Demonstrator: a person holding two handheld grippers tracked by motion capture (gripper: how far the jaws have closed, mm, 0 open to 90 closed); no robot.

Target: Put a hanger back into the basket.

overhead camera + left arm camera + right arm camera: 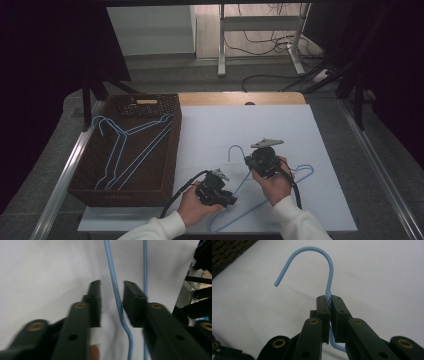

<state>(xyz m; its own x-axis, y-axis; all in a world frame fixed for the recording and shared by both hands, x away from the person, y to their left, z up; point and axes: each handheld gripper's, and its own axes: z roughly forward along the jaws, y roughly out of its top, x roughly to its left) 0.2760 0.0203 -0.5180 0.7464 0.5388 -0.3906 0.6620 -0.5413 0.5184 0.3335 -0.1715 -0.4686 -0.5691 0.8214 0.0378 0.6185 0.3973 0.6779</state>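
Blue hanger (270, 192) lies on white sheet (225, 130), near basket (172, 165). Right gripper (329, 301) clamped on its neck below hook. Left gripper (111, 293) open w/ wire between jaws, not pinched; center wire, then squeeze before lifting level.

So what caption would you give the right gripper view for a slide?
Right tool clamped on the neck of a blue hanger, hook curling above a white table.

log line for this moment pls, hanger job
right gripper: shut on blue hanger neck | left gripper: open, jaws astride hanger wire, not gripping | basket: other blue hangers inside
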